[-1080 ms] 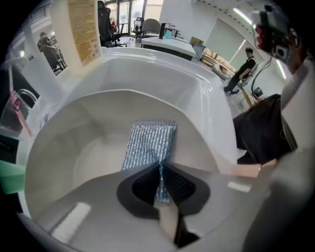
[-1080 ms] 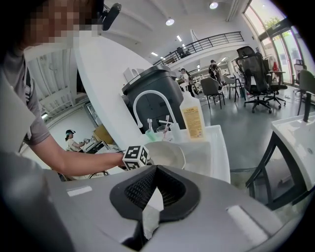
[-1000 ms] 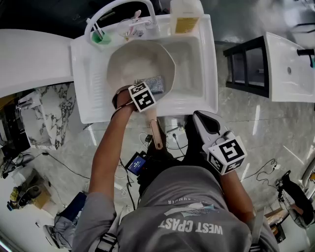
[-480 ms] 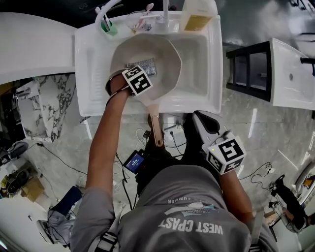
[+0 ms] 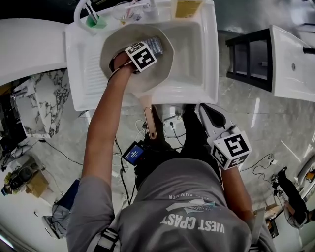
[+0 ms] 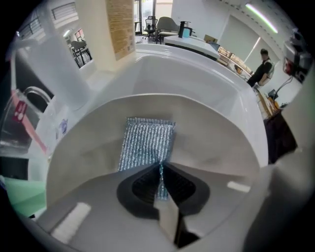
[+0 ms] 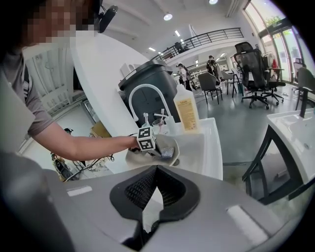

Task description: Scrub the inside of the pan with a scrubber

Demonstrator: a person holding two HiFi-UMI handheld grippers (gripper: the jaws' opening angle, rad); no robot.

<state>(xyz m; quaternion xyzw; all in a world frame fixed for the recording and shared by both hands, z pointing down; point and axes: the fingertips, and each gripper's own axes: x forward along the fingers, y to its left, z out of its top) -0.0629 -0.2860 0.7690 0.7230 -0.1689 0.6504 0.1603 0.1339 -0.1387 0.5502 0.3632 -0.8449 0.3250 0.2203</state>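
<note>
Left gripper view: the left tool [image 6: 159, 172] pinches the scrubber [image 6: 146, 142] by one edge, laying it flat inside the pan [image 6: 211, 142] for scrubbing; the right tool [image 7: 155, 170], pressed together and empty, hangs well outside the pan.

The pan [image 5: 157, 74] fills the left half of the sink [image 5: 211, 64], its handle [image 5: 149, 118] jutting over the front edge; the left gripper [image 6: 159, 170], clamped on the scrubber [image 6: 145, 142], occupies its inside. The basin's right half lies open. A green cup [image 5: 93, 21], faucet [image 7: 149, 86] and bottle [image 5: 186, 7] crowd the back edge. A black rack [image 5: 248, 59] stands off the right edge.
</note>
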